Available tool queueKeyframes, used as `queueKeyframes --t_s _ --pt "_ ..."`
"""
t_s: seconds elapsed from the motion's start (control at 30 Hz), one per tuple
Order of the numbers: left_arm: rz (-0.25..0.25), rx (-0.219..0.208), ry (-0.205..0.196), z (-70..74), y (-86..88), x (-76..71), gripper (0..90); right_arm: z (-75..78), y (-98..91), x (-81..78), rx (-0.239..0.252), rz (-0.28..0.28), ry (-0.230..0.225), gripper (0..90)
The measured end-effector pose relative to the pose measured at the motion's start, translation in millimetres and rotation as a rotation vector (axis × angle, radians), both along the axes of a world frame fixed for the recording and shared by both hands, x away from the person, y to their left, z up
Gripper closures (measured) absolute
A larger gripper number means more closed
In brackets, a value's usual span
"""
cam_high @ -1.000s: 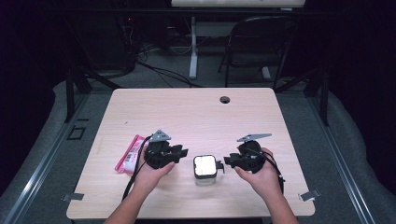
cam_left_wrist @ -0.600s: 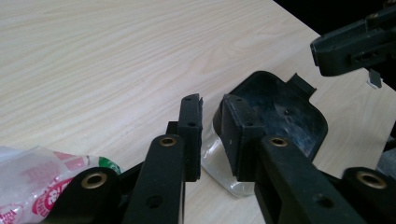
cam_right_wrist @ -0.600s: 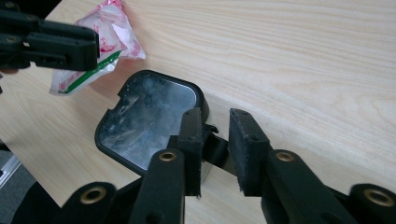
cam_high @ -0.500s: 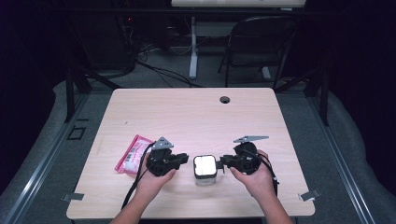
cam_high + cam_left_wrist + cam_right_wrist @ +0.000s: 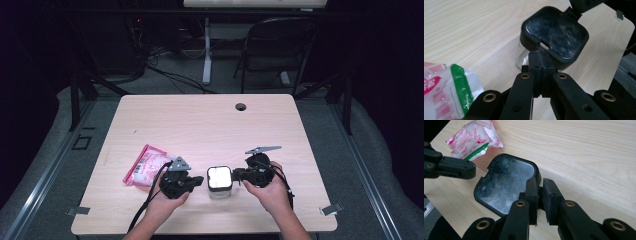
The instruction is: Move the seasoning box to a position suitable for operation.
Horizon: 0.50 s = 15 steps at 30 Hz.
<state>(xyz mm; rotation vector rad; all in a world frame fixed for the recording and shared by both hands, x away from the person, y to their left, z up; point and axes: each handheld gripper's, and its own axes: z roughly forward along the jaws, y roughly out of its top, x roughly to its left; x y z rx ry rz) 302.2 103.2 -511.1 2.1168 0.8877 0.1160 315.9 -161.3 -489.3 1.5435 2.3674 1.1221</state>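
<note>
At the table's near edge, the left gripper (image 5: 541, 62), jaws pressed together, and the right gripper (image 5: 540, 188), jaws just narrowing around a tab, should steady the lidded container (image 5: 219, 181) from both sides before prying.

Lab or recording studio, not home. Light wood surface (image 5: 210, 125) with cable grommet hole (image 5: 241, 106) at 12 o'clock, standing on grey carpet (image 5: 370, 165). Black drapes (image 5: 30, 60) all round. Folding chair (image 5: 280, 50) at 1 o'clock, white stand leg (image 5: 206, 55) and loose cables (image 5: 165, 70) at 11 o'clock behind surface. Tape marks (image 5: 330, 209) on floor at 4 o'clock.
</note>
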Motion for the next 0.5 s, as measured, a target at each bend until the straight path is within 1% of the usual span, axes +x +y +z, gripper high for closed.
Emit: queueKeyframes --t_s 0.1,0.13,0.2,0.4,0.5 --pt "-0.009 0.005 0.009 -2.8 -1.2 -1.9 90.0 0.2 -0.2 -0.4 -0.002 0.002 0.001 83.5" --pt "-0.021 0.006 0.015 -4.8 -2.2 -2.2 90.0 0.3 -0.1 -0.6 -0.001 0.004 0.001 83.6" --pt "-0.03 0.011 0.02 -5.5 -3.1 -2.7 90.0 0.1 -0.2 -1.1 -0.001 0.001 -0.002 83.8" --pt "-0.056 0.014 0.025 -6.9 -8.2 -5.1 90.0 -0.3 -0.9 -1.9 0.004 -0.005 0.002 83.9" --pt "-0.052 0.019 0.022 -7.7 -8.7 -5.0 90.0 -0.5 -1.1 -2.0 0.009 -0.008 0.003 84.0"
